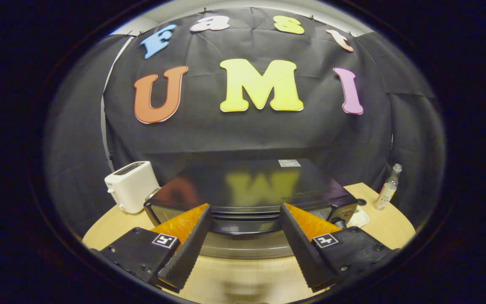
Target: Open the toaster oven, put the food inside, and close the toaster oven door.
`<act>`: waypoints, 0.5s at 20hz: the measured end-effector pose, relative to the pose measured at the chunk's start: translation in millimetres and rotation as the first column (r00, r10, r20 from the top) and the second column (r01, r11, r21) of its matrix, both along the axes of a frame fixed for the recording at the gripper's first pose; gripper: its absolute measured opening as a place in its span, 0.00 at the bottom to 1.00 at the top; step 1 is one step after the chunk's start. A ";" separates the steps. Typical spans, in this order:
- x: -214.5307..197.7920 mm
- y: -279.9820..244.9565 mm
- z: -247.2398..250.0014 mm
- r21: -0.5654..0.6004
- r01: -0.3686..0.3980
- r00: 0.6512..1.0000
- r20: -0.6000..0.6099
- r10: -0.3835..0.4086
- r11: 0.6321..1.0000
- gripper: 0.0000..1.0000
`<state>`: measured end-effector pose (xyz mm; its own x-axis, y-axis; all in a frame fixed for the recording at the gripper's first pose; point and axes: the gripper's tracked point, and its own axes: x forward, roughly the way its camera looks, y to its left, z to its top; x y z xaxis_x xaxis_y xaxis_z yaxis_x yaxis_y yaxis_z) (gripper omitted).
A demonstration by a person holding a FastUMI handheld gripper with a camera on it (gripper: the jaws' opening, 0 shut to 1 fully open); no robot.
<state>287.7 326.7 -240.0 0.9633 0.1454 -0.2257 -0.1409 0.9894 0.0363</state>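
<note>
The glossy black toaster oven [251, 185] sits on the round pale-wood counter [243, 274] with its door apparently shut and its dark handle bar [245, 228] untouched, so by the look of it the task has barely begun: opening, loading and closing all remain. The claw [245, 230] hangs with its fingers spread wide and empty, the handle just ahead between them; a white pop-up toaster [131, 185] stands left of the oven, a small clear bottle [388, 188] right.

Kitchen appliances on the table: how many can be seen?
2. The black toaster oven sits just ahead of the open gripper, its door shut. The white toaster stands beside the oven, on its left. Others may be hidden behind the oven.
</note>
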 end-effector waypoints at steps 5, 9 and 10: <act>-24.0 -2.2 -5.8 -0.009 0.000 1.000 -0.017 0.000 1.000 1.00; -48.2 -5.8 -15.5 -0.015 -0.002 0.999 -0.038 0.001 1.000 1.00; -53.1 -6.8 -19.3 -0.013 -0.001 0.999 -0.045 0.001 1.000 1.00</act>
<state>234.6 319.8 -259.3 0.9521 0.1434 -0.2702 -0.1406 0.9896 0.0300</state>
